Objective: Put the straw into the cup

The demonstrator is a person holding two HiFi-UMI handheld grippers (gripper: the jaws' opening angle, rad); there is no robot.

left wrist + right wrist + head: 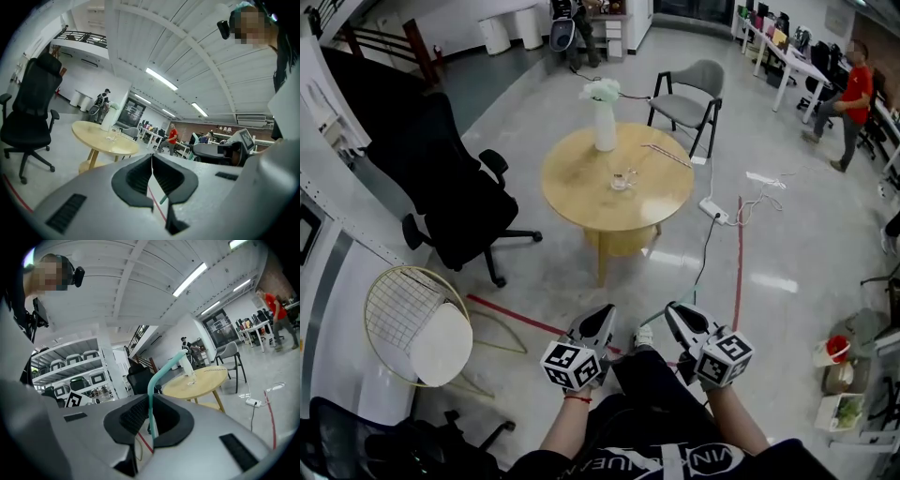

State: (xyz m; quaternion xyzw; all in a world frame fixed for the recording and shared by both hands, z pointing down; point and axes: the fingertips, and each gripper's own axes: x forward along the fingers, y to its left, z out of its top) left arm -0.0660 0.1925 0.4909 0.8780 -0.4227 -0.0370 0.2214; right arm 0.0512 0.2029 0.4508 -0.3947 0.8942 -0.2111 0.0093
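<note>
Step in hand: carrying the straw to the table; insertion not begun.

- right gripper [151,401]: jaws clamped on teal bendy straw [158,378], gripped low on the stem, bent end angled toward 1 o'clock.
- left gripper [151,161]: jaws pressed together, nothing between them.
- Head view: both grippers low, close to the body. Round table [572,202] well apart at 12 o'clock.
- cup [623,180]: clear glass near table centre, upright. Looks empty, but too small to be sure.
- vase [605,127]: white, at 11 o'clock of the cup, holds pale flowers.

Next move, as I judge it: close on the table, bring the straw's lower end over the cup mouth, lower it in, release. The vase stands near enough to snag.
</note>
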